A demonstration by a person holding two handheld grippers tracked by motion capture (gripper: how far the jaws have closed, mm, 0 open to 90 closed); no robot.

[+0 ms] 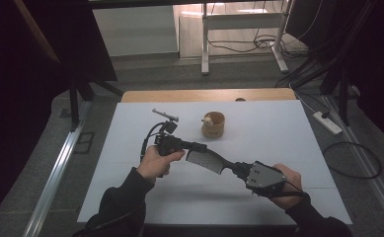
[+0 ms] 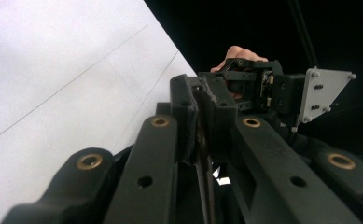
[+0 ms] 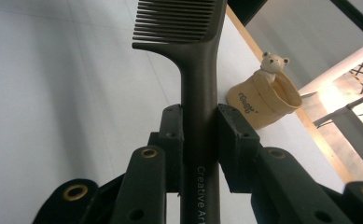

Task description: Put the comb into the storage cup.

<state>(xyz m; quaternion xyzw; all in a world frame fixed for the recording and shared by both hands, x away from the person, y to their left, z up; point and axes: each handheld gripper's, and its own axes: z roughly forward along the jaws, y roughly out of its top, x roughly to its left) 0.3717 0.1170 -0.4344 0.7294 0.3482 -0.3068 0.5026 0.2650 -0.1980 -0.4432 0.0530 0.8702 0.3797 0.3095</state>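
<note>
- The room was dim, with grey floor, dark stands and cables round a white table (image 1: 278,128) whose far edge showed a wooden strip.
- In the high view the comb (image 1: 207,161) hung above the table's middle, slanting from about ten o'clock down to four o'clock, held at both ends.
- The right gripper (image 1: 234,168), at about five o'clock from the table's centre, pointed toward ten o'clock; its grey plate faced up.
- In the right gripper view its jaws stood narrow, clamped on the comb's handle (image 3: 198,135), one pad on each side; the teeth (image 3: 177,18) rose past the pads toward twelve o'clock.
- The left gripper (image 1: 199,147), at about nine o'clock from centre, pointed toward three o'clock at the comb's toothed end.
- In the left gripper view its jaws were pressed nearly together on the comb's thin edge (image 2: 201,116), which ran up between the pads; the right gripper's body and plate showed just beyond at one o'clock.
- A tan cup (image 1: 213,125) with a small bear figure (image 3: 271,63) on its rim stood at twelve o'clock from the comb, apart from it and both grippers.
- The cup sat near the table's far edge.
</note>
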